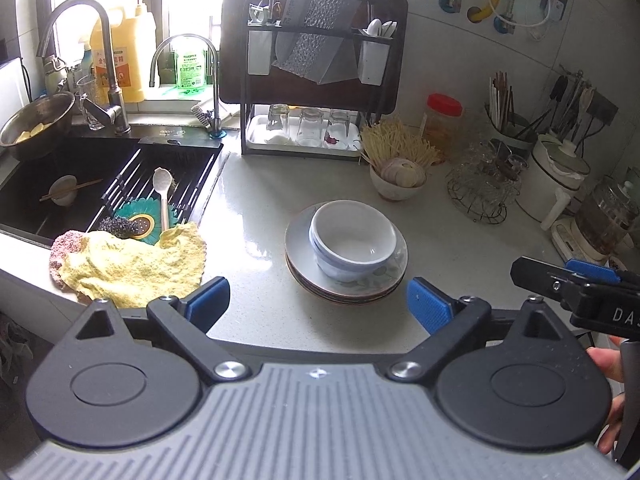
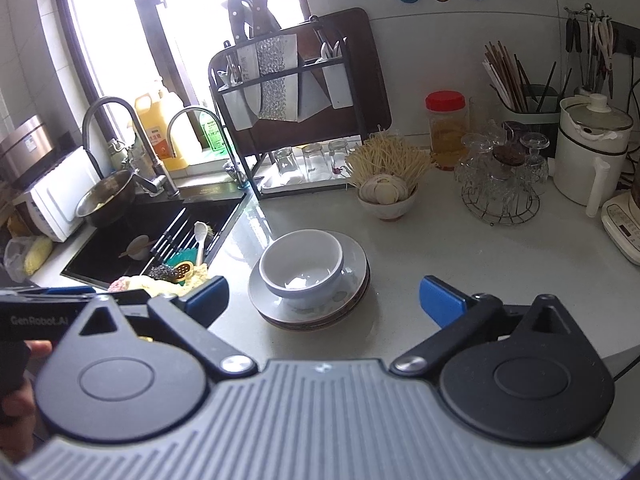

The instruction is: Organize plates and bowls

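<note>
Both grippers look like the same build. The left gripper (image 1: 318, 300) has a grey ribbed body in the middle, flanked by two black teardrop housings, each with a raised round disc and a triangular cutout at its tip. Black link arms run off shiny silver pivot screws out to fingers (image 1: 428, 307) tipped with blue textured pads. The right gripper (image 2: 324, 300) matches: grey ribs, black housings, silver screws, blue pads. From the side, white lettering shows up on the black casings: "GenRobot.AI" on the left one, "DA" on the right, cut off.
</note>
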### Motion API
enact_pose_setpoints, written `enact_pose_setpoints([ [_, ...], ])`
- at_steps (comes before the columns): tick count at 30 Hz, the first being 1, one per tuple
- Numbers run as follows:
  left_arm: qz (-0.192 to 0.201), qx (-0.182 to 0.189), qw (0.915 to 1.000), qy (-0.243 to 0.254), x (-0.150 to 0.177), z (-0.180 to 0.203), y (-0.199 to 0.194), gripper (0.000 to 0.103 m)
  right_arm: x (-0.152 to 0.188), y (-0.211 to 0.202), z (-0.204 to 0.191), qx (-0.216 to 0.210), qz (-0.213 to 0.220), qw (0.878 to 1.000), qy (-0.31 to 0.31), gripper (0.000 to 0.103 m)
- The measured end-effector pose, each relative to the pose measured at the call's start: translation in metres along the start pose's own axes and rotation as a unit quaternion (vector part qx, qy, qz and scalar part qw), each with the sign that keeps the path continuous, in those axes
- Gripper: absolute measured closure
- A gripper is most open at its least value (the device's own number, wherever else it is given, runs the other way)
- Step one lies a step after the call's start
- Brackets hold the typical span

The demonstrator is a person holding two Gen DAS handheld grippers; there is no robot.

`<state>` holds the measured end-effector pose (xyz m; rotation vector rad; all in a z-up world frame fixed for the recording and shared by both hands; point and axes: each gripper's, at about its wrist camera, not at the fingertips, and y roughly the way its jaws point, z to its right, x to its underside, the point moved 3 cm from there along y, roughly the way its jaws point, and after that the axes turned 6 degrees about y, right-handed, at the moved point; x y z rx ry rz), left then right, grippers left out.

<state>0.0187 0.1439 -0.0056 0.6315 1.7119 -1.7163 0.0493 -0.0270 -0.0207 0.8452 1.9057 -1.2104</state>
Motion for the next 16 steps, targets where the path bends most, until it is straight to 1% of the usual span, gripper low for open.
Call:
enact_pose_setpoints([
  [7, -0.003, 0.007, 1.0000, -0.002, -0.0020, 0.0012, 0.0033, 0.006, -0.0027, 0.0001, 0.0027, 0.006, 0.004, 1.000, 0.005, 0.000],
  [16, 0.000, 0.005, 1.0000, 0.002, -0.0052, 0.0032, 0.0083, 0.006, -0.0035, 0.0005, 0.0046, 0.009, 0.006, 1.000, 0.007, 0.000],
])
